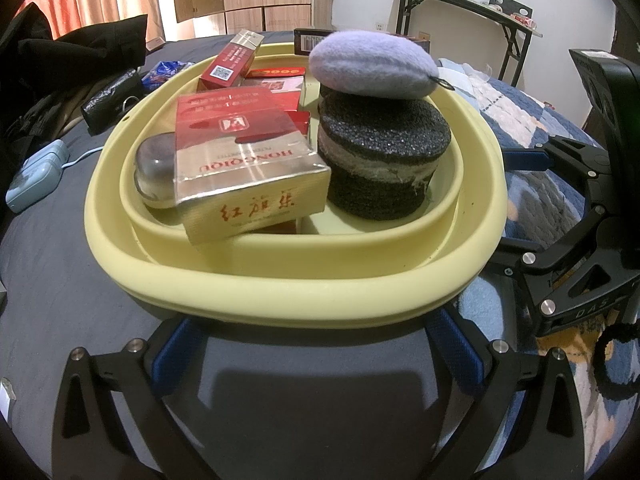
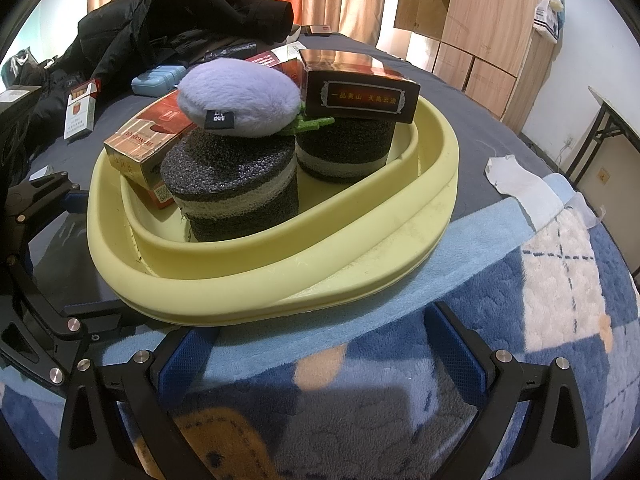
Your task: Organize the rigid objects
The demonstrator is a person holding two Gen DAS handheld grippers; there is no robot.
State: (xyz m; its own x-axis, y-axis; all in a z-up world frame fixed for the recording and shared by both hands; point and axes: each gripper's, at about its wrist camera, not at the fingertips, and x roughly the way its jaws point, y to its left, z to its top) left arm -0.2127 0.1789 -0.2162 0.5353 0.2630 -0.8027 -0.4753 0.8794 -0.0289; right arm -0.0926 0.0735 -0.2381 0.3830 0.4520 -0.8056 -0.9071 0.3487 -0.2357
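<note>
Left wrist: tongs spread before basin

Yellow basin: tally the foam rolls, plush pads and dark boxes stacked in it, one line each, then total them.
foam rolls: 2
plush pad: 1
dark box: 1
Total: 4

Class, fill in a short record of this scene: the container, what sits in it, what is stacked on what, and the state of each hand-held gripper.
container: yellow basin on a bed
contents: cigarette boxes, two dark foam cylinders, a purple plush pad
stack one: purple plush pad on the nearer foam cylinder
stack two: dark cigarette box on the farther foam cylinder
left hand-held gripper: open, empty
right hand-held gripper: open, empty
</note>
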